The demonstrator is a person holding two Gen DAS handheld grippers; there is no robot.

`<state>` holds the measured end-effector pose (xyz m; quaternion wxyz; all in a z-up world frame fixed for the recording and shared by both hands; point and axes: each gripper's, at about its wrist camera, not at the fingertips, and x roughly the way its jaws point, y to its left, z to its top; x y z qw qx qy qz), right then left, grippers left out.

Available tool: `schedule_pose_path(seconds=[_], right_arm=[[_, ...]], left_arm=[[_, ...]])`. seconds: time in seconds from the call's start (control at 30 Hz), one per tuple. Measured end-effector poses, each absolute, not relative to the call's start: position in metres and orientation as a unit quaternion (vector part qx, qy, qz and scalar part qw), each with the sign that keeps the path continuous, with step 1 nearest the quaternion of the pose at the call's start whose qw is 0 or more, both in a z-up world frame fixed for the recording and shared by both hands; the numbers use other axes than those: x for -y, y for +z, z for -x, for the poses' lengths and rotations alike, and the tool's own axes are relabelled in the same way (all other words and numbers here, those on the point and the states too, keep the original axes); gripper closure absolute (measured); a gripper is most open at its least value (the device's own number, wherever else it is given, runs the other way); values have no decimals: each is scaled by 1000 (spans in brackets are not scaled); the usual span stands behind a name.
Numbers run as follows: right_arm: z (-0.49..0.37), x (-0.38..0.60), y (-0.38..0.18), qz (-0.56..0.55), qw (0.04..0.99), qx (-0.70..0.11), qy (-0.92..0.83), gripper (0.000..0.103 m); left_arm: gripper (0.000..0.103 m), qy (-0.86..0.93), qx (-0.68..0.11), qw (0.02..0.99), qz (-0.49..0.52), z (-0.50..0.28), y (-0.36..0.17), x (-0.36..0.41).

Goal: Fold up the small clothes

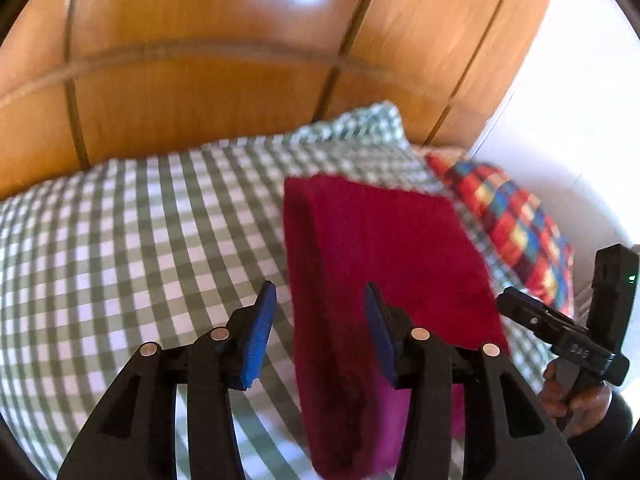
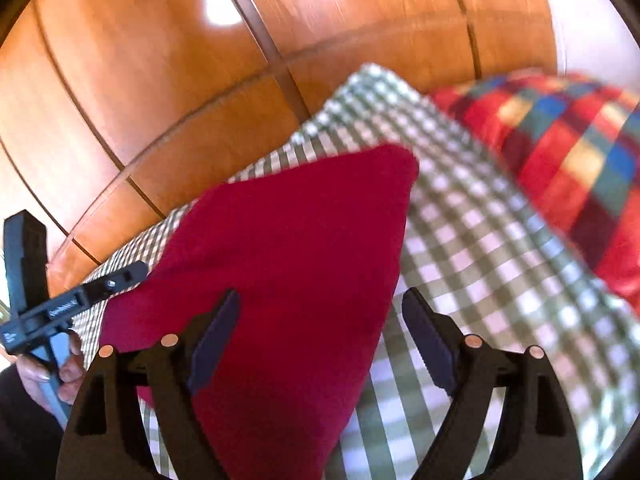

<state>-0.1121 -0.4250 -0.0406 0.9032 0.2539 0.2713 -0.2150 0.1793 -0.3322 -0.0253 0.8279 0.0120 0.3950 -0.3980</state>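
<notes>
My left jaws [image 1: 318, 330] stand apart over the near edge of the red cloth [image 1: 384, 264], gripping nothing; my right jaws [image 2: 320, 340] gape wide above it, so I judge the fold set down. The cloth lies folded flat on the checked bed [image 1: 140, 240], clear of the plaid pillow [image 2: 560, 152] by the wooden panels [image 1: 200, 60] behind.
</notes>
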Motion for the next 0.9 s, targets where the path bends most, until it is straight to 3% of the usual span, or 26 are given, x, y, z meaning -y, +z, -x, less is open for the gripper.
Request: schedule_pose_path(seconds=[0.2, 0.23, 0.33, 0.43, 0.5, 0.7, 0.8, 0.9], right_arm=[[99, 383, -31, -221, 915, -280, -187, 46], [93, 373, -36, -209, 915, -291, -186, 47], [75, 363, -54, -202, 907, -311, -200, 46], [56, 355, -74, -188, 900, -323, -222, 45], [47, 346, -80, -140, 901, -328, -245, 44], [47, 339, -80, -106, 896, -335, -271, 43], [58, 335, -68, -117, 898, -330, -268, 34], [71, 334, -61, -135, 899, -319, -267, 32]], left_arm=[[58, -434, -343, 831, -56, -128, -10, 330], [65, -422, -351, 833, -74, -130, -17, 336], [67, -351, -425, 829, -92, -159, -56, 347], [57, -337, -460, 820, -46, -181, -78, 336], [56, -335, -465, 819, -28, -185, -78, 331], [56, -323, -426, 844, -47, -164, -57, 321], [56, -315, -403, 858, -42, -145, -42, 311], [56, -318, -386, 866, -34, -127, -29, 305]])
